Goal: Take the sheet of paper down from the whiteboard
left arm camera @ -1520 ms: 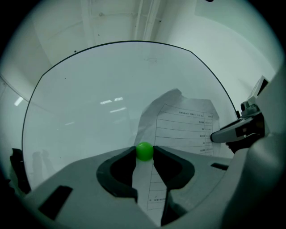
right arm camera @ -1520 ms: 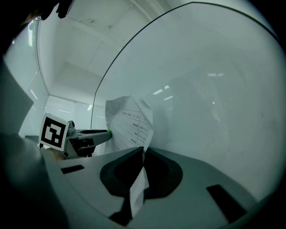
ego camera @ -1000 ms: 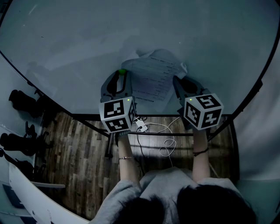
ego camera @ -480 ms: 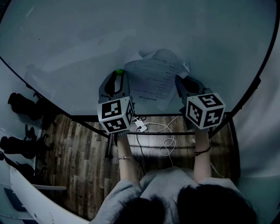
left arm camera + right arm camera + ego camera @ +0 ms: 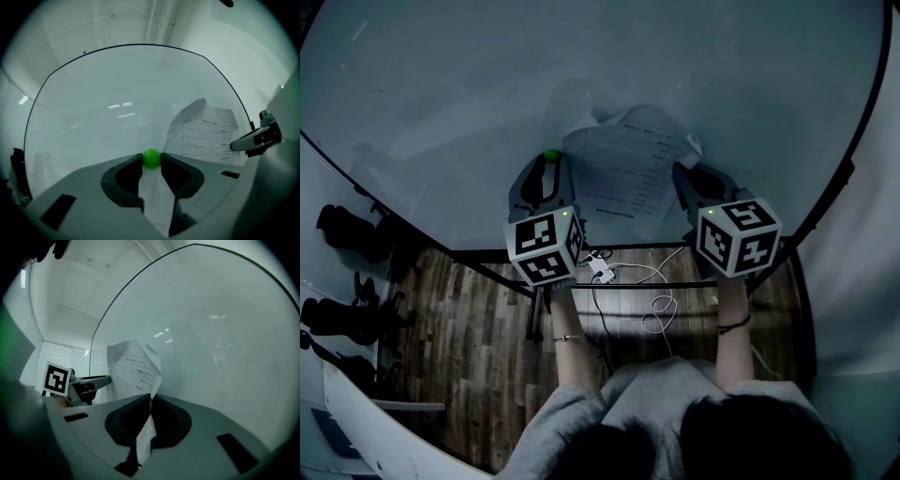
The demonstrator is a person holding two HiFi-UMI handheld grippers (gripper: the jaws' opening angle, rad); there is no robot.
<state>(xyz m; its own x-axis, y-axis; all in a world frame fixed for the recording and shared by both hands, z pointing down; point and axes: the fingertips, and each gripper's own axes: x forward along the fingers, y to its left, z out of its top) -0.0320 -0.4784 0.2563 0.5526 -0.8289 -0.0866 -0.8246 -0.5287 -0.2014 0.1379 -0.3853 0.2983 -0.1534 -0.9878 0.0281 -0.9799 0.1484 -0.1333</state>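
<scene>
Left gripper (image 5: 151, 161), clamped on the green magnet (image 5: 151, 158), has drifted slightly left, off the sheet of paper (image 5: 628, 173). Right gripper (image 5: 150, 401) pinches the sheet's right edge at the whiteboard (image 5: 469, 84); likely freed now.

Left gripper (image 5: 547, 167), right gripper (image 5: 681, 174) flank paper (image 5: 626, 173) against whiteboard (image 5: 581, 66)

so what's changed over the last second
The left gripper, shut on the green ball, slid a little to the left, away from the sheet of paper. The right gripper stayed clamped on the paper's right edge. The paper still hangs against the whiteboard much as before.
</scene>
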